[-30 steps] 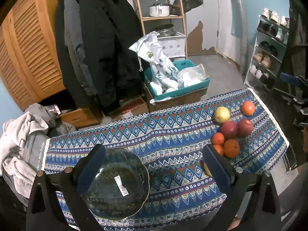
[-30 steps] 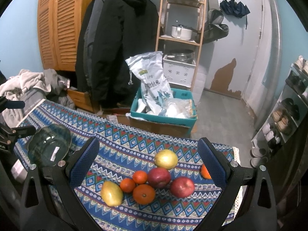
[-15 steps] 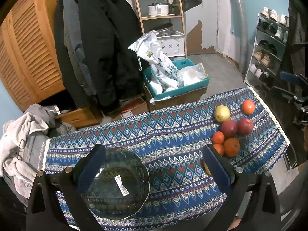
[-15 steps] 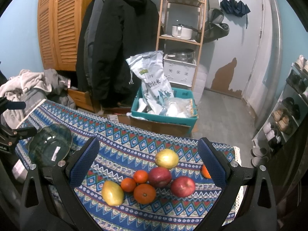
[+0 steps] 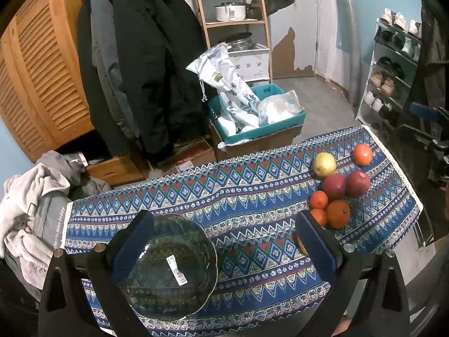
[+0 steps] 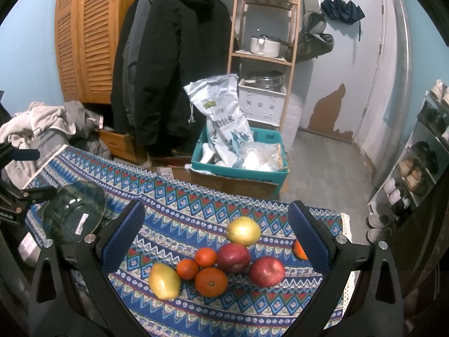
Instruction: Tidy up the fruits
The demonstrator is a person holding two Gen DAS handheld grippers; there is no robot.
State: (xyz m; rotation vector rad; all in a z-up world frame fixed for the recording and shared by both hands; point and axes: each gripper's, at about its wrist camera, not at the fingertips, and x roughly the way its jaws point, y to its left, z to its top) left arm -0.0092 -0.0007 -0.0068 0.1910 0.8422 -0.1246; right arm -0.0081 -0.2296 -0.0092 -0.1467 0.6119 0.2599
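Observation:
A dark glass bowl point(image 5: 171, 266) with a white sticker sits at the left end of the patterned tablecloth point(image 5: 224, 191); it also shows in the right wrist view point(image 6: 74, 216). Several fruits lie at the right end: two red apples point(image 6: 266, 271) point(image 6: 233, 257), a yellow pear point(image 6: 243, 230), a yellow mango point(image 6: 164, 280), and oranges point(image 6: 211, 282). My left gripper point(image 5: 221, 241) is open and empty, above the bowl's right side. My right gripper point(image 6: 216, 233) is open and empty, above the fruit cluster.
Behind the table stand a teal crate point(image 6: 238, 165) with bags on a cardboard box, a wooden shelf point(image 6: 263, 53), hanging coats point(image 6: 171, 70) and a louvered wardrobe. A pile of clothes point(image 5: 33, 205) lies left of the table. A shoe rack point(image 5: 393, 64) stands at the right.
Both views have shifted only slightly; the right gripper has eased a little lower and closer to the fruit. Both grippers stay open and nothing on the table has moved.

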